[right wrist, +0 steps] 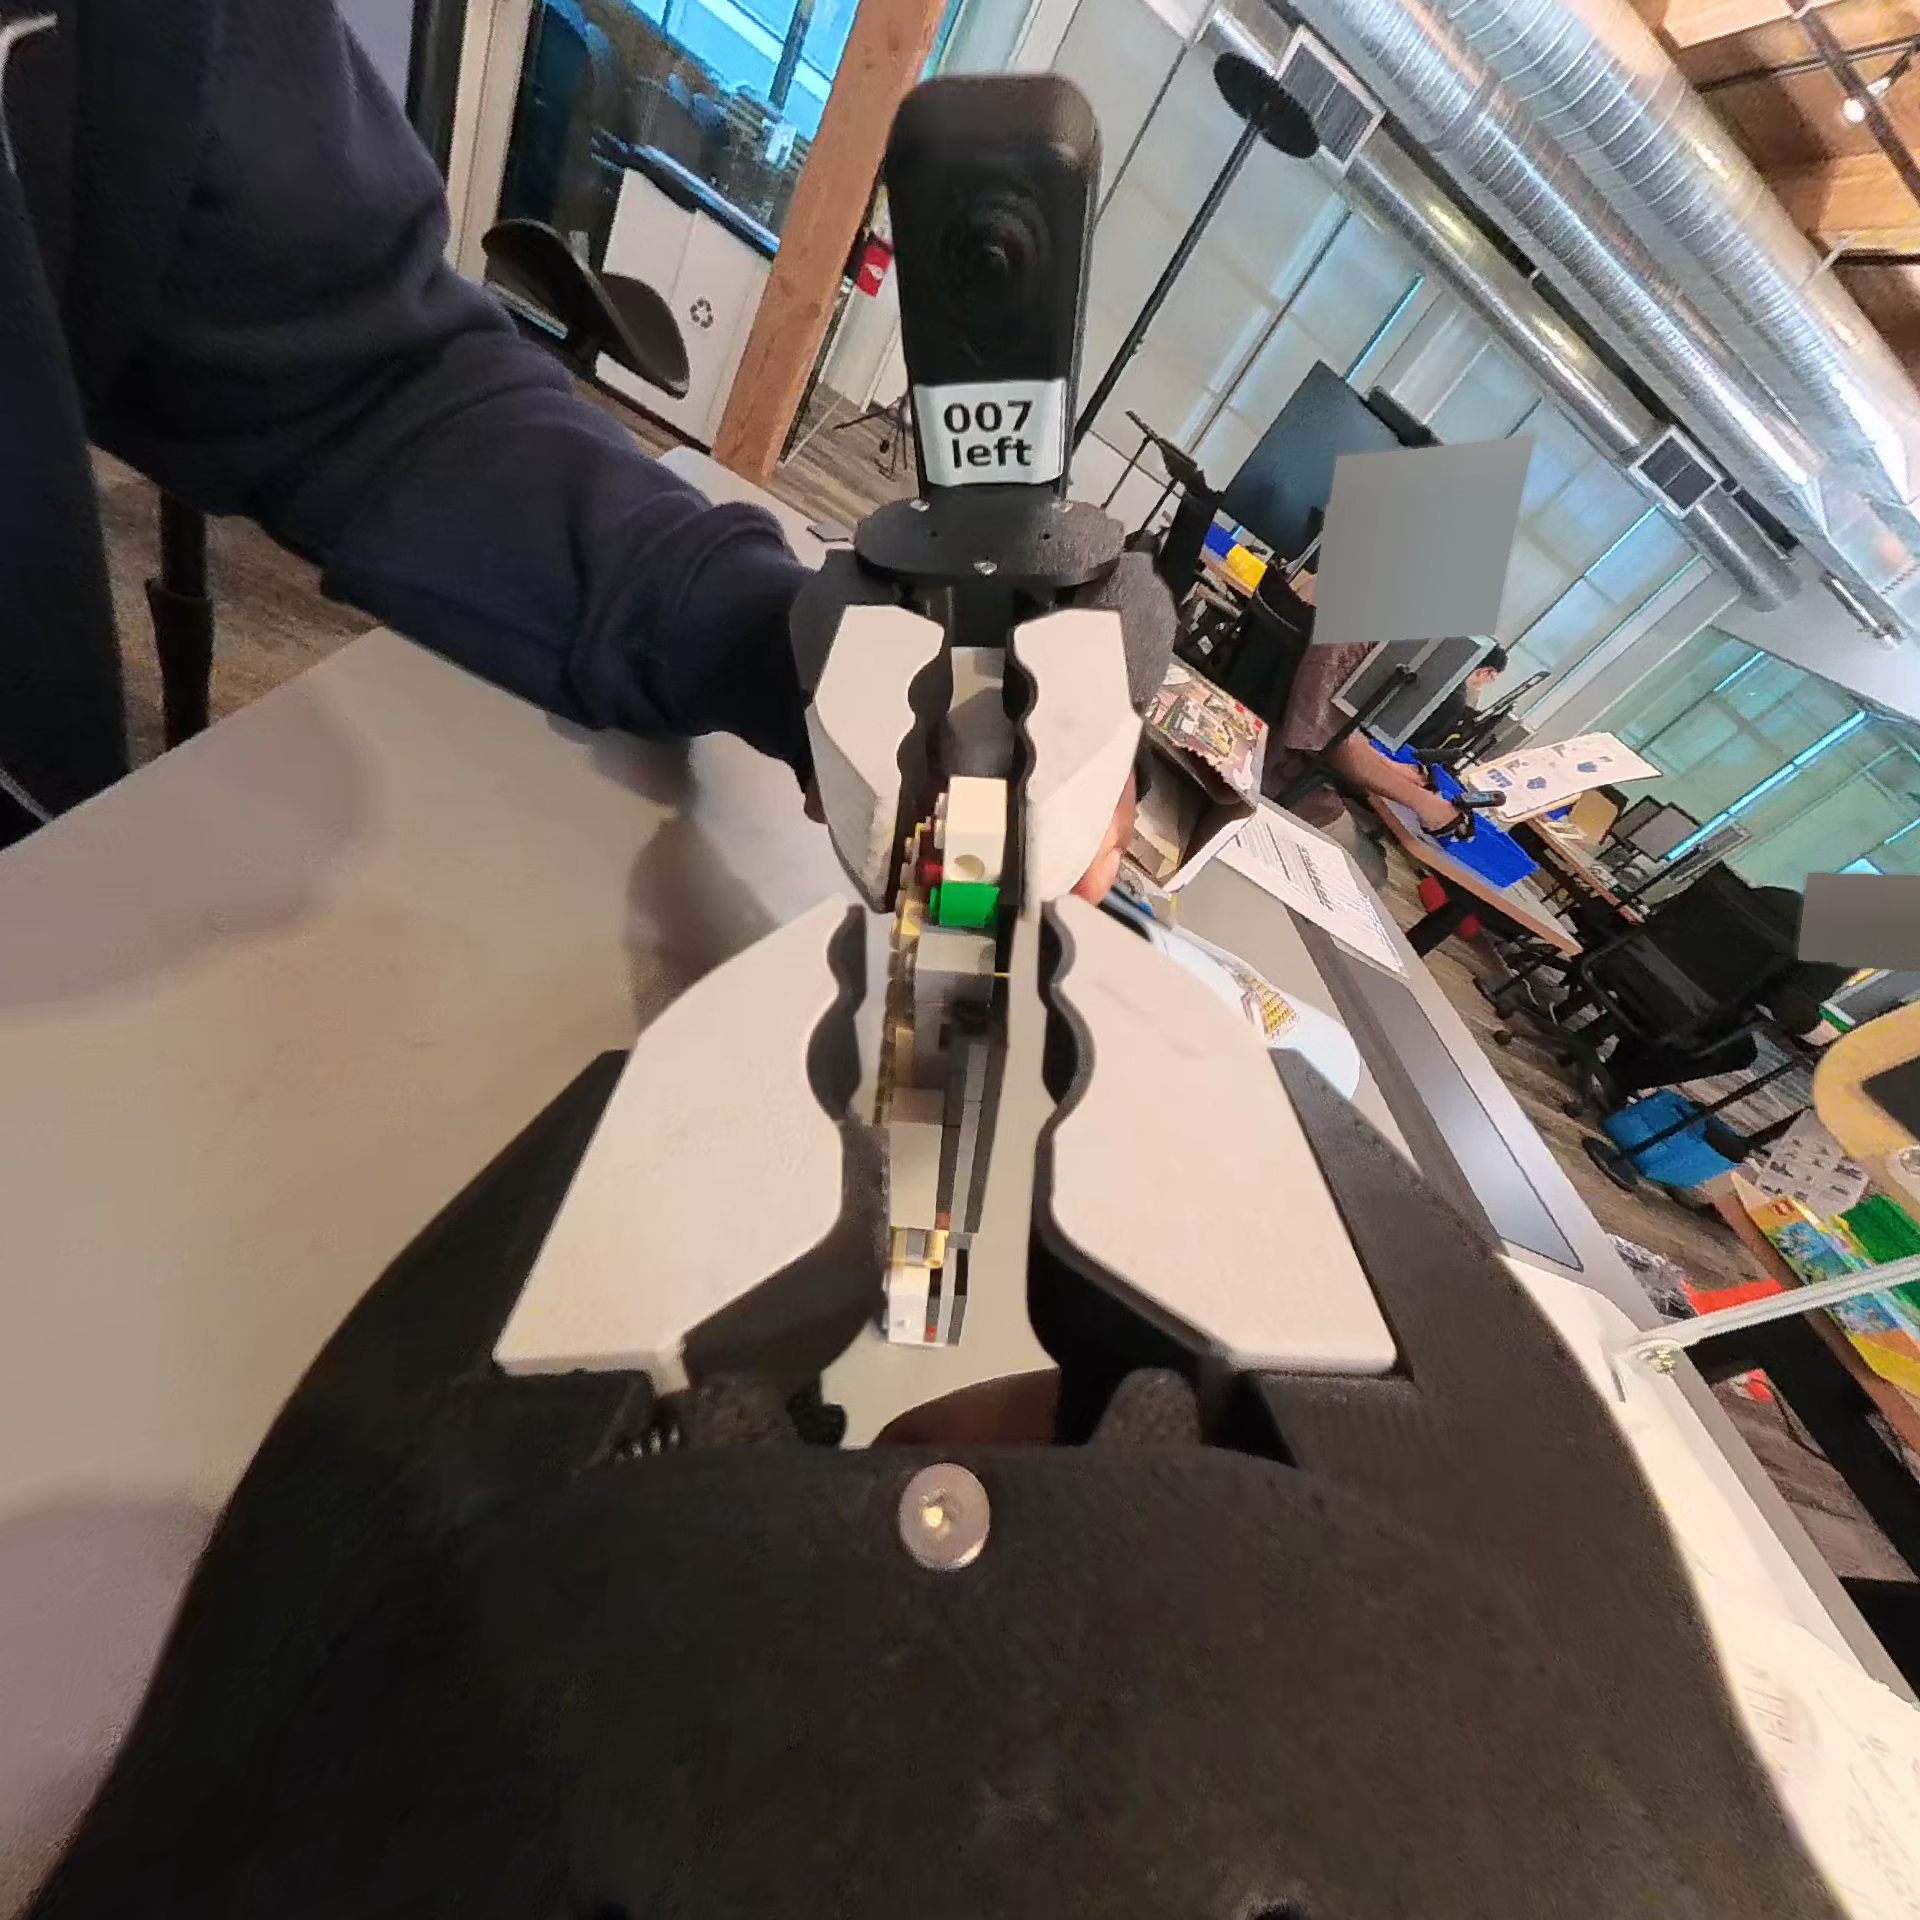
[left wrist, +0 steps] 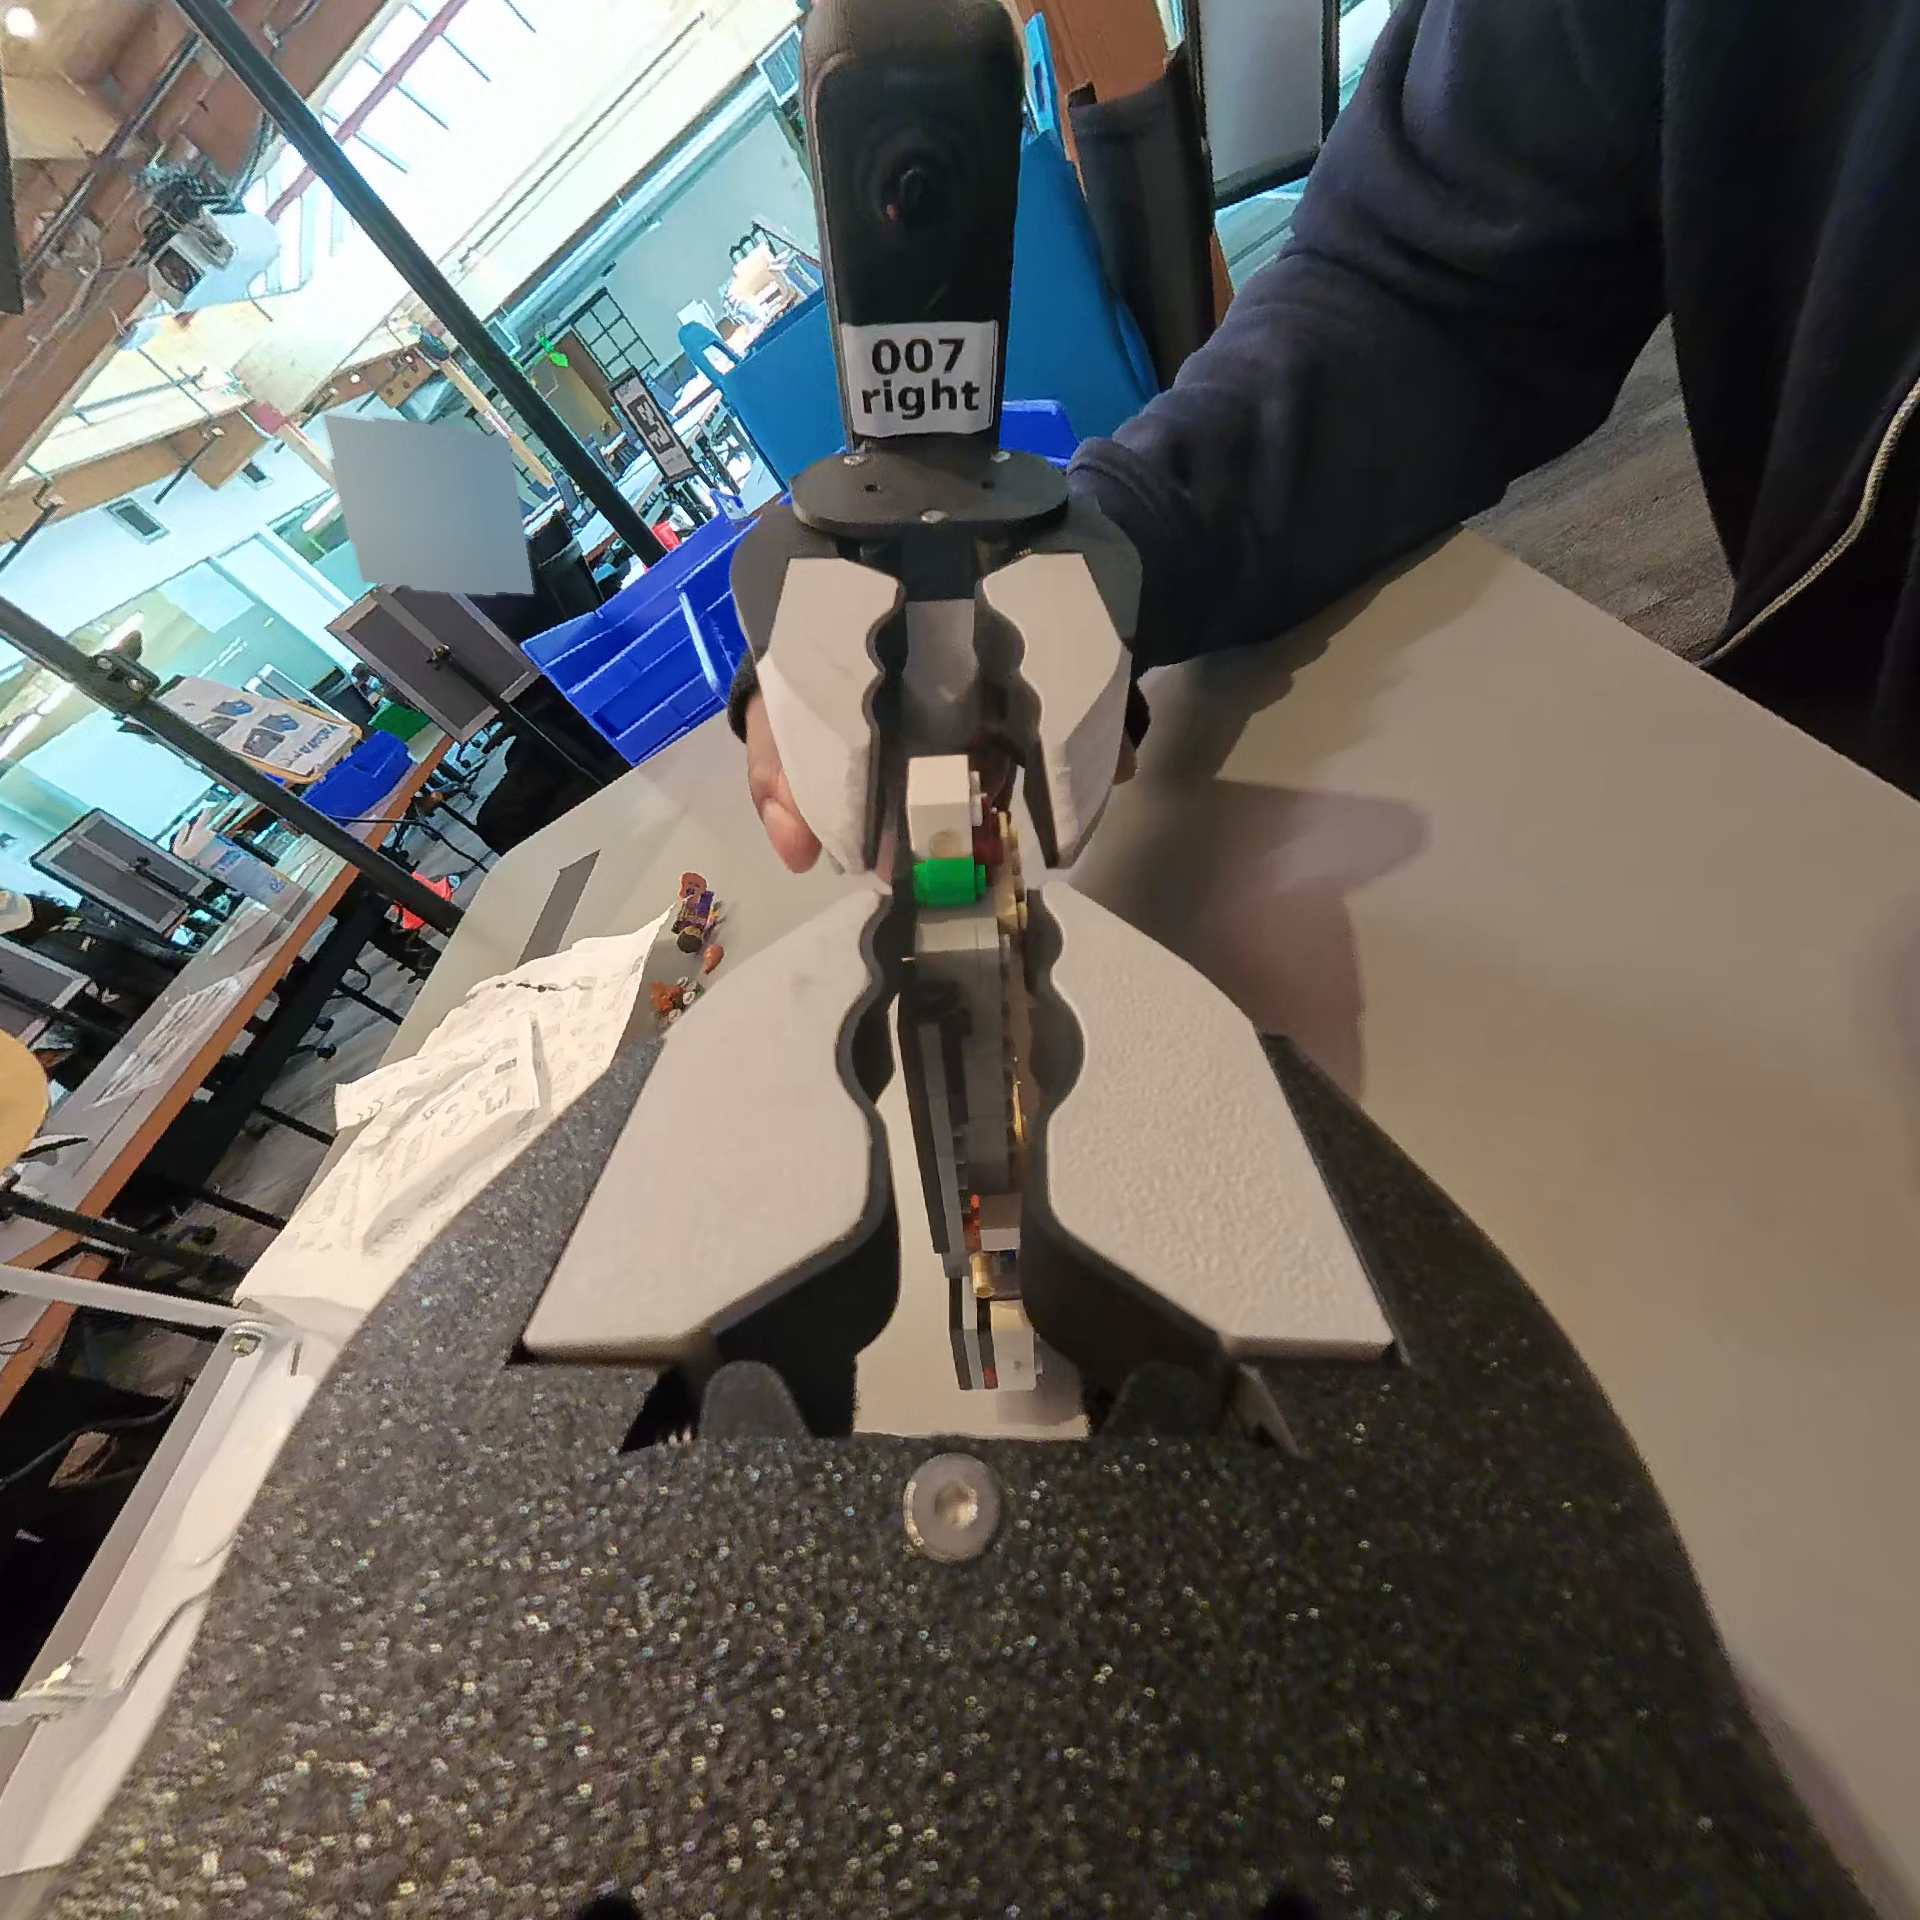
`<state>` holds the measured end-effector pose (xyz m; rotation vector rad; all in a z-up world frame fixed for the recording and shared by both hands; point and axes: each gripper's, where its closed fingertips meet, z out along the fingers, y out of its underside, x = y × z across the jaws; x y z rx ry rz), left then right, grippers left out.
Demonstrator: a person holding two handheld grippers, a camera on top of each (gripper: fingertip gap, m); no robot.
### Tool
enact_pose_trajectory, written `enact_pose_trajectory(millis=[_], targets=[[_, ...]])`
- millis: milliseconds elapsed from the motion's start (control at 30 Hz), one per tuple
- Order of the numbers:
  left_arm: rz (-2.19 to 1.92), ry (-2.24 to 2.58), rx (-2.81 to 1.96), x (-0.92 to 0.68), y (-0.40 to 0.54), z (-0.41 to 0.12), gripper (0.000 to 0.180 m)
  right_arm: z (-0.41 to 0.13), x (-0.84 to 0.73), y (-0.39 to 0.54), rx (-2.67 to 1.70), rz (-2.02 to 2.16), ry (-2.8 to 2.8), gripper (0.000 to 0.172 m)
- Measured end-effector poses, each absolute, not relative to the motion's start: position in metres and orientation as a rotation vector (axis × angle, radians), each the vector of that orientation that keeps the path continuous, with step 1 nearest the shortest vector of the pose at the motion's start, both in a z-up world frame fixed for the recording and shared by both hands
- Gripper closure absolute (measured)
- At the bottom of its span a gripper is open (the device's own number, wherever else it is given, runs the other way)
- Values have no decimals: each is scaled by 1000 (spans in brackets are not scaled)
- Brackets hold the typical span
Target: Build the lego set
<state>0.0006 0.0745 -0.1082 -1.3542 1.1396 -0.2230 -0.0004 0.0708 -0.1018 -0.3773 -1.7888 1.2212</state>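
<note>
Left gripper (left wrist: 961,899): my jaws are closed on one end of a long brick-built assembly (left wrist: 961,1101). Both grey fingers (left wrist: 727,1132) press its flanks; the model runs lengthwise down the channel between them.
Right gripper (right wrist: 945,914): my jaws are closed on the opposite end of the same assembly (right wrist: 935,1132). The pads bear on its two sides.
Gripper relation: the two units face each other tip to tip, fingertips nearly touching, with the model spanning both.
Assembly make-up: mostly grey bricks, with tan and dark red studded parts along one side. A white brick (left wrist: 940,795) sits at the end inside the right gripper; a green brick (left wrist: 948,881) lies at the junction between the two sets of fingertips.
Assembly position: held clear above the grey table (left wrist: 1558,935), not resting on it.
Hands: a person's hand in a dark sleeve (left wrist: 1299,436) holds the right unit; a dark sleeve (right wrist: 499,540) reaches to the left unit.
Nearby, left wrist view: a crumpled printed instruction sheet (left wrist: 488,1049) lies on the table, with a small purple minifigure (left wrist: 694,914) and loose brown pieces (left wrist: 673,997) just beside it.
Nearby, right wrist view: a printed sheet (right wrist: 1314,888) lies near the table's far edge.
Background: blue storage bins (left wrist: 644,644) beyond the table.
</note>
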Motion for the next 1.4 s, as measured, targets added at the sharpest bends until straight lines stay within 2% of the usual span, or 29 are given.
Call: enact_pose_trajectory(millis=[367,700,900,1400], targets=[[-219,1133,-1359,3,76,-108,158,-105,-3,72,-381,1198,-1801,149],[-270,1054,-1366,-1,80,-99,158,-97,-7,76,-458,1229,-1765,148],[-307,987,-1363,-9,82,-92,158,-94,-11,85,-523,1239,-1724,140],[-352,1013,-1310,-4,75,-91,158,-97,-8,77,-501,1278,-1757,145]])
